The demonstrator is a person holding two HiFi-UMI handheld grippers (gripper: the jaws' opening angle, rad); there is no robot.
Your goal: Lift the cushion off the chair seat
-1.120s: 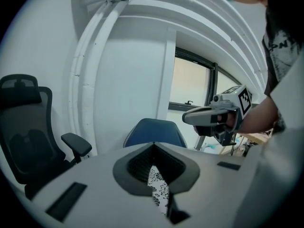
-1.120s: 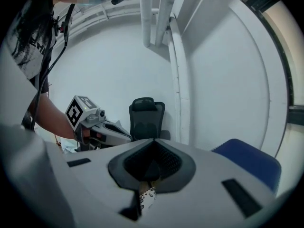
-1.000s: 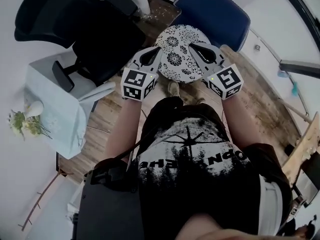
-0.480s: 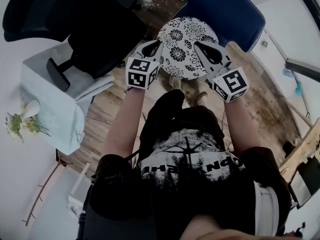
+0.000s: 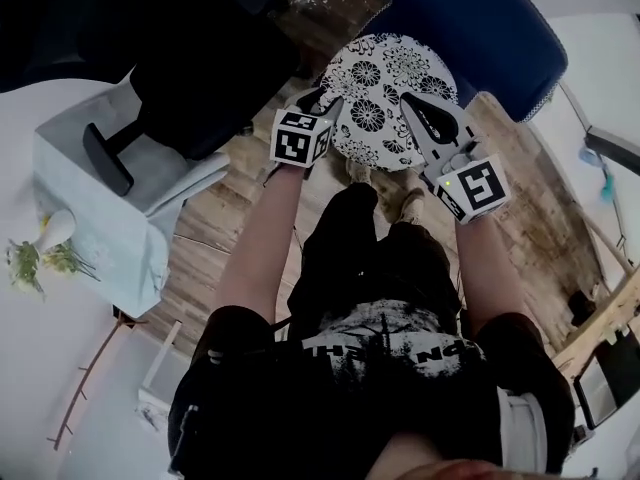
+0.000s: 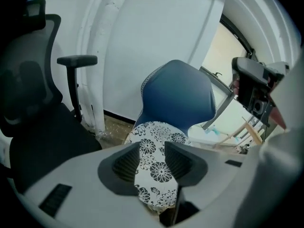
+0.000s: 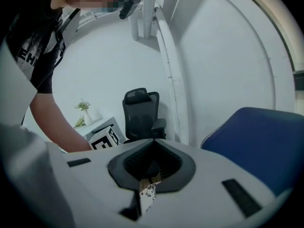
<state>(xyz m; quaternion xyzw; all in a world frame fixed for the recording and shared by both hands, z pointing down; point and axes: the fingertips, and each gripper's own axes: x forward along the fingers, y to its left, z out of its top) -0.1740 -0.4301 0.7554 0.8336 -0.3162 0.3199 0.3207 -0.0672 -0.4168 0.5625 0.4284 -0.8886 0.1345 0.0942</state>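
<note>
The round white cushion (image 5: 385,93) with black flowers hangs low in front of the blue chair (image 5: 470,18); I cannot tell whether it touches the seat. My left gripper (image 5: 322,103) is at its left edge. In the left gripper view the jaws of this gripper (image 6: 152,158) are opening, and the cushion (image 6: 154,170) lies between the pads (image 6: 129,161) without being pressed. My right gripper (image 5: 412,103) is at the right edge. In the right gripper view it (image 7: 151,167) is shut on a fold of the cushion's rim (image 7: 146,196).
A black office chair (image 5: 200,58) stands to the left, close to my left hand. Further left is a pale table (image 5: 100,208) with a vase of flowers (image 5: 50,238). The person's shoes (image 5: 410,203) stand on the wooden floor (image 5: 520,198) under the cushion.
Both grippers and the cushion have sunk away from the head camera toward the blue chair, the left hand further than the right.
</note>
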